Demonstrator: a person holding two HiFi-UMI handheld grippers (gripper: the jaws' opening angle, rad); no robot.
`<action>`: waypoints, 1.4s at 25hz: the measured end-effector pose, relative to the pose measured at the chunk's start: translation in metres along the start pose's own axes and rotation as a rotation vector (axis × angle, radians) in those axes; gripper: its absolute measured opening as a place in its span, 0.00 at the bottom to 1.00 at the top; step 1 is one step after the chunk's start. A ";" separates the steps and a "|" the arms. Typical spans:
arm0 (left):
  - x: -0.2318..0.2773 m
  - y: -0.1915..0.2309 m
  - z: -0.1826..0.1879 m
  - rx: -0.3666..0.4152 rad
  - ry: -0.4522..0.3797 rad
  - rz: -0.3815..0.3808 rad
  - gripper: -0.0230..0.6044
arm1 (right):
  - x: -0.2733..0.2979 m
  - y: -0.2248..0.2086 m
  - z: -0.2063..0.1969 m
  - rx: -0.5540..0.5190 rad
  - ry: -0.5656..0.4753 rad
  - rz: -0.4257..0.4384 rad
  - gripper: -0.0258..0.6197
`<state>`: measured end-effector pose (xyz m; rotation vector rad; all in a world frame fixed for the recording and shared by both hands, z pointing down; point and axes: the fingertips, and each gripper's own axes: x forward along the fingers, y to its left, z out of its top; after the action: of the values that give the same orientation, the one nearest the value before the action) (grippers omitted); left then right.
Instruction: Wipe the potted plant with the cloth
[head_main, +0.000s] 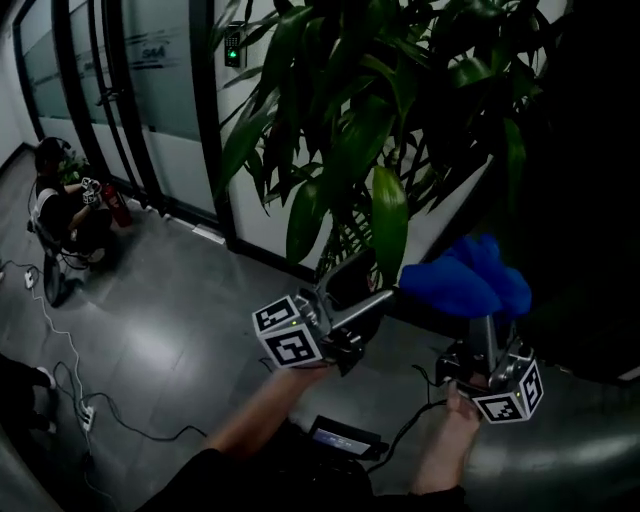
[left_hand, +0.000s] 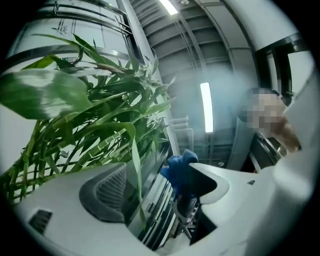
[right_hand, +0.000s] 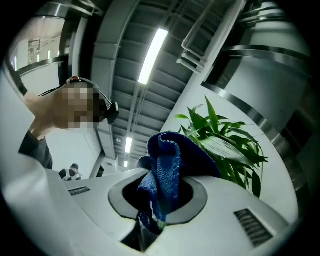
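Left gripper (head_main: 362, 288) is pointing up into the tall potted plant with long glossy green leaves (head_main: 380, 110). Its jaws are standing wide apart and clamping nothing. In the left gripper view one narrow drooping leaf blade (left_hand: 136, 167) is hanging in the gap, nearer the left-side pad; the pads are not pressing on it.

Right gripper (right_hand: 159, 202) is sitting just beside it, on the right in the head view, also angled upward. Its fingers are closing tight on the bunched blue terry cloth (right_hand: 165, 165). The bulk of the cloth is bulging out above the jaws and a short tail is hanging below the pinch. In the head view the cloth is riding just under the lower foliage, next to a broad hanging leaf (head_main: 389, 222). I cannot tell whether it is touching that leaf.

Both hands are showing below the marker cubes, the left cube (head_main: 289, 334) and the right cube (head_main: 511, 391).

In the background, a person (head_main: 62, 212) is crouching on the glossy grey floor (head_main: 180, 300) by the black-framed glass partition (head_main: 150, 90), next to a red fire extinguisher (head_main: 118, 205). Thin cables (head_main: 70, 365) are trailing across the floor.
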<state>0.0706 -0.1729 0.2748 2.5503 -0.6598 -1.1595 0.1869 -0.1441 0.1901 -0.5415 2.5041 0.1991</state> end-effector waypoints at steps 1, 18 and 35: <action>0.005 0.005 0.007 -0.005 -0.005 -0.015 0.65 | 0.022 -0.001 0.002 -0.031 0.003 0.014 0.16; 0.049 0.011 0.038 0.022 -0.093 -0.177 0.65 | 0.148 -0.053 -0.094 -0.125 0.341 0.141 0.16; 0.037 0.022 0.030 0.014 -0.125 -0.111 0.65 | 0.054 0.001 -0.136 -0.108 0.544 0.347 0.16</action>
<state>0.0627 -0.2122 0.2407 2.5712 -0.5626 -1.3649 0.0776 -0.1961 0.2730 -0.2115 3.1260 0.3602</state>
